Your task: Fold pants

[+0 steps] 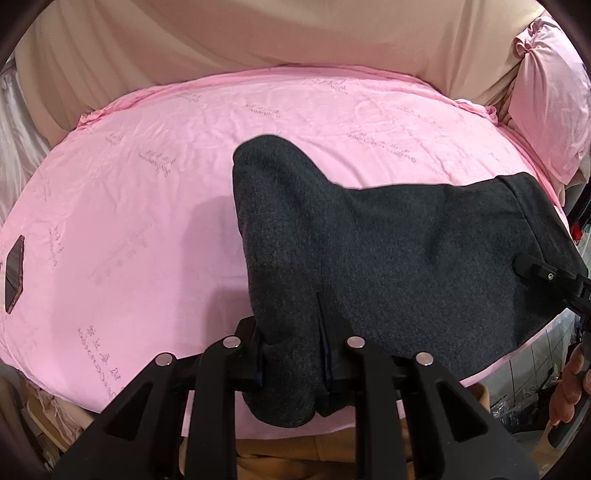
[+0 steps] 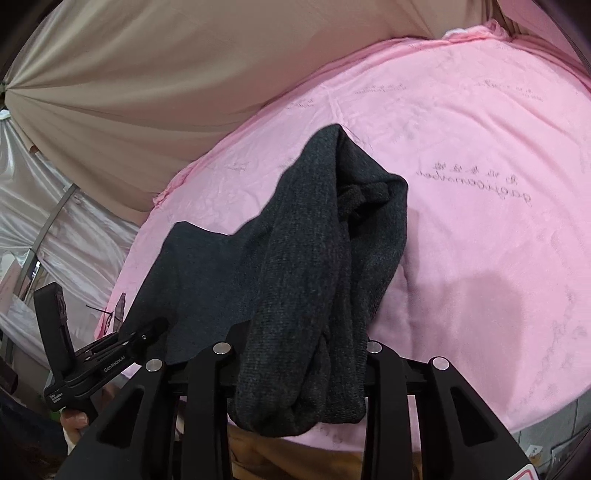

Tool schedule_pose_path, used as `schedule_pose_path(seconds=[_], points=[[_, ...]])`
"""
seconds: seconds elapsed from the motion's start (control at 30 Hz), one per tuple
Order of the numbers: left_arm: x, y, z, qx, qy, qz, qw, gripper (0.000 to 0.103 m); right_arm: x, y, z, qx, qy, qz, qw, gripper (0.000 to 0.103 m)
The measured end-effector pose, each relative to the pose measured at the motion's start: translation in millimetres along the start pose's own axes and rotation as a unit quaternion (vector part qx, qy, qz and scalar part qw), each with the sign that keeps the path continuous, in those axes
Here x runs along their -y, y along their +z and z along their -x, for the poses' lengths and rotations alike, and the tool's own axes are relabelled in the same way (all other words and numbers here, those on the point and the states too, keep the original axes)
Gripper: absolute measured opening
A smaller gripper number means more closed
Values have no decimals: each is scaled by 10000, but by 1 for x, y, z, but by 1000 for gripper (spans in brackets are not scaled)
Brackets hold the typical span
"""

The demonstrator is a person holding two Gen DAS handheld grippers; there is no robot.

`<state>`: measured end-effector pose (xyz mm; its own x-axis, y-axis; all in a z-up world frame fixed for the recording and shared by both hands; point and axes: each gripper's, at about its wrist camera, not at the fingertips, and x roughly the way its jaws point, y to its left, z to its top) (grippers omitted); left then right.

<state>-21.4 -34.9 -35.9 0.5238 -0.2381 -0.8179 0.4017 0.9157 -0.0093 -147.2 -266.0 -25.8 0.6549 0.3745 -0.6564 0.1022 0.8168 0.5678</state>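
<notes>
Dark grey knit pants (image 1: 388,251) lie on a pink bed sheet (image 1: 147,203), one end held up at the near edge. My left gripper (image 1: 293,354) is shut on a bunched fold of the pants at the near left corner. My right gripper (image 2: 299,354) is shut on another bunched part of the pants (image 2: 306,258). The right gripper also shows in the left wrist view (image 1: 535,271) at the pants' right edge. The left gripper shows in the right wrist view (image 2: 147,334) clamped on the pants' left corner.
A dark phone (image 1: 14,273) lies on the sheet at the far left. A pink pillow (image 1: 550,110) stands at the back right. Beige curtain fabric (image 1: 258,33) hangs behind the bed. A person's hand (image 1: 569,387) holds the right gripper's handle.
</notes>
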Motion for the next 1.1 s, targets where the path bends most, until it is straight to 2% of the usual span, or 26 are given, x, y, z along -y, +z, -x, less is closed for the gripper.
schedule_pose_path(seconds=[0.23, 0.43, 0.6, 0.73, 0.83, 0.87, 0.97, 1.03, 1.07, 1.1], points=[[-1, 14, 39, 439, -188, -78, 9988, 20, -27, 13, 39, 386, 209, 351, 9984, 29], [-7, 43, 85, 1188, -261, -167, 9924, 20, -56, 45, 75, 962, 470, 728, 9916, 29], [-16, 92, 119, 2031, -196, -231, 9787, 20, -84, 94, 97, 1586, 697, 1215, 9774, 29], [-18, 143, 135, 2797, 12, -299, 9596, 20, -108, 146, 101, 2114, 825, 1660, 9597, 29], [-28, 188, 128, 3179, 58, -215, 9479, 20, -115, 198, 88, 2383, 935, 1814, 9495, 29], [-33, 206, 119, 3225, 85, -173, 9464, 20, -114, 217, 78, 2427, 953, 1807, 9484, 29], [-44, 247, 89, 3164, -78, 27, 9486, 21, -103, 266, 35, 2381, 912, 1753, 9509, 29], [-56, 279, 47, 3052, -166, 162, 9520, 23, -90, 293, -8, 2218, 848, 1594, 9582, 31], [-60, 293, 18, 2872, -120, 193, 9576, 24, -77, 305, -35, 2144, 772, 1461, 9627, 31], [-63, 302, -7, 2677, -95, 192, 9633, 25, -68, 312, -60, 2044, 669, 1394, 9666, 36]])
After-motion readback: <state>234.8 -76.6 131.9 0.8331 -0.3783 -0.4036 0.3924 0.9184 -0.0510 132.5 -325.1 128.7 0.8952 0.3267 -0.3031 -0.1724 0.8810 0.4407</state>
